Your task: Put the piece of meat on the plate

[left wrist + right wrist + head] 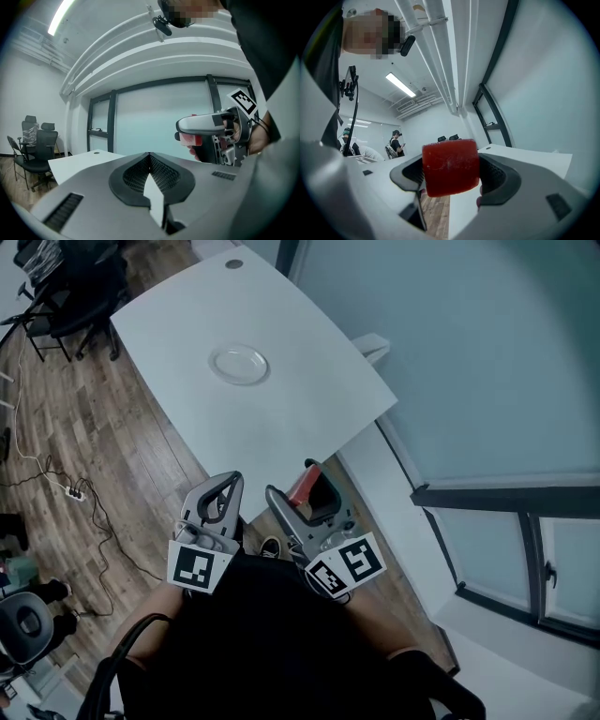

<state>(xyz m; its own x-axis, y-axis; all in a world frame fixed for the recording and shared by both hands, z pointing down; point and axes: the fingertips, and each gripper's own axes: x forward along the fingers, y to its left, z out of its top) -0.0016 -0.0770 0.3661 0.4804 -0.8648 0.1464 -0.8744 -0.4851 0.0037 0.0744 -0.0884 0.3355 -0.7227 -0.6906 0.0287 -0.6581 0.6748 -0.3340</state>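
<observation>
A clear glass plate (240, 364) lies on the white table (281, 418), toward its far half. Both grippers are held close to my body, short of the table's near edge. My right gripper (291, 480) is shut on the piece of meat (304, 487), a red block that fills the middle of the right gripper view (450, 166) between the dark pads (499, 178). My left gripper (230, 482) is shut with nothing in it, its pads meeting at the tip (149, 159). The left gripper view also catches the right gripper (199, 127) and the meat (191, 139).
Black office chairs (66, 287) stand past the table's far left corner. A power strip and cables (73, 491) lie on the wood floor at left. A frosted glass wall and a white ledge (394, 484) run along the right. People (396, 143) stand far off.
</observation>
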